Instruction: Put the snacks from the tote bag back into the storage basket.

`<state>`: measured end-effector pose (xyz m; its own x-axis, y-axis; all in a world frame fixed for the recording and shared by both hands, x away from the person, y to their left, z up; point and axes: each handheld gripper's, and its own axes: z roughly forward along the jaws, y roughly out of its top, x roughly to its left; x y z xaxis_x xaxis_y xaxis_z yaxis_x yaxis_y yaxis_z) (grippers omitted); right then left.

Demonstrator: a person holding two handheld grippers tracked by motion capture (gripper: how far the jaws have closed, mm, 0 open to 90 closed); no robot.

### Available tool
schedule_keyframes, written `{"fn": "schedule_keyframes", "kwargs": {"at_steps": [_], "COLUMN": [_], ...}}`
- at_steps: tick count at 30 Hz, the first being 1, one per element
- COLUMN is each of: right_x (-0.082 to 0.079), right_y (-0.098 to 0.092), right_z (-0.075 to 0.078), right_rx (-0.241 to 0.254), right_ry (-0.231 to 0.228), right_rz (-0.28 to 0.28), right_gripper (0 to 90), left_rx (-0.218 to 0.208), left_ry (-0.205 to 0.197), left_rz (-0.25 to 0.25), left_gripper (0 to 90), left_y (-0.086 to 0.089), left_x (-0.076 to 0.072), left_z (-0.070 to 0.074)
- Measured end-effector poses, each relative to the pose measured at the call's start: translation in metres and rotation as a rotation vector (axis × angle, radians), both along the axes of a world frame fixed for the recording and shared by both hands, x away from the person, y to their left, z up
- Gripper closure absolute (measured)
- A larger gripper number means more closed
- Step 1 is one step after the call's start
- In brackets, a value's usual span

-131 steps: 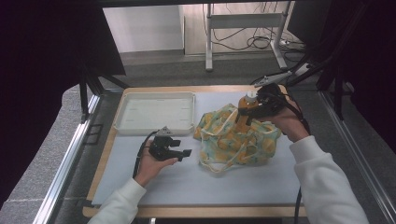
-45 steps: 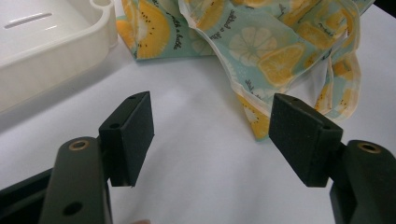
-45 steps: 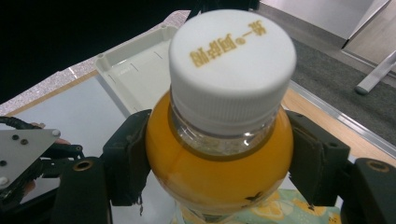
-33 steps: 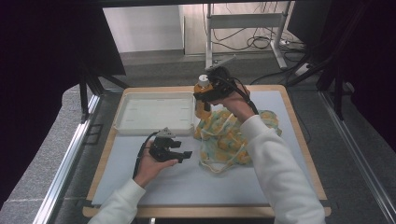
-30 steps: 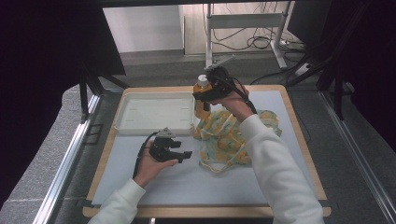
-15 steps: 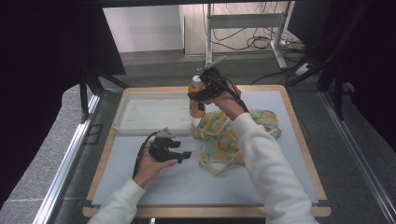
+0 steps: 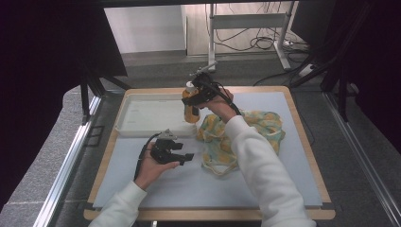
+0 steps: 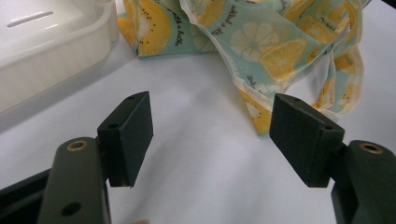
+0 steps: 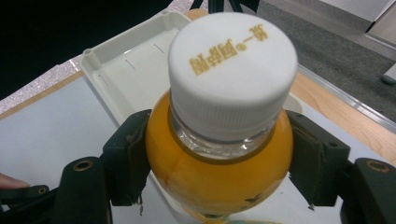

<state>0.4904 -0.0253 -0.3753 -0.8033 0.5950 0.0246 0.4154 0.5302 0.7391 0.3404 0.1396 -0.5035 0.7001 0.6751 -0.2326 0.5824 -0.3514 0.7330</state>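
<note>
My right gripper point(image 7: 193, 98) is shut on an orange juice bottle point(image 7: 190, 108) with a white cap point(image 9: 232, 67), held upright over the right end of the white tray point(image 7: 142, 113). In the right gripper view both pads point(image 9: 132, 158) press on the bottle's point(image 9: 219, 172) shoulder. A fruit-print cloth bag point(image 7: 246, 137) lies crumpled on the white mat, right of the tray. My left gripper point(image 7: 187, 156) rests low on the mat in front of the tray, open, its jaws apart with nothing between them. The bag point(image 8: 280, 42) lies just beyond its pads point(image 8: 130, 135).
The tray point(image 8: 42, 42) sits at the mat's back left. The wooden table edge point(image 7: 307, 137) frames the mat. A metal rail point(image 7: 71, 156) runs along the left side, and a stand with cables point(image 7: 250, 28) is behind the table.
My right gripper has carried the bottle from above the bag leftward and down, to the tray's right end. The left gripper has stayed where it was.
</note>
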Motion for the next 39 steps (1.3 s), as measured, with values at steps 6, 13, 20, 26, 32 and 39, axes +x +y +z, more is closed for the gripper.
{"fn": "schedule_keyframes", "kwargs": {"at_steps": [6,13,20,26,32,39], "right_x": [0.002,0.002,0.003,0.004,0.008,0.009], "right_y": [0.009,0.017,0.026,0.031,0.035,0.04], "right_z": [-0.007,-0.014,-0.021,-0.03,-0.039,-0.051], "right_rx": [0.0,-0.002,-0.01,-0.03,-0.047,-0.089], "right_ry": [0.008,0.014,0.018,0.03,0.043,0.051], "right_rz": [0.01,0.02,0.029,0.037,0.04,0.042], "right_gripper": [30.0,30.0,30.0,29.9,29.9,29.8], "left_rx": [0.001,0.0,0.002,0.007,0.009,0.016], "left_ry": [0.001,0.001,0.003,0.008,0.014,0.02], "left_rz": [-0.002,-0.003,-0.01,-0.017,-0.019,-0.027], "left_gripper": [30.5,30.4,30.4,30.1,29.8,29.6], "left_y": [0.0,0.0,-0.001,-0.001,0.0,-0.001], "left_x": [0.0,0.0,0.0,0.0,0.001,0.001], "left_z": [0.0,0.001,0.001,0.0,0.0,-0.001]}}
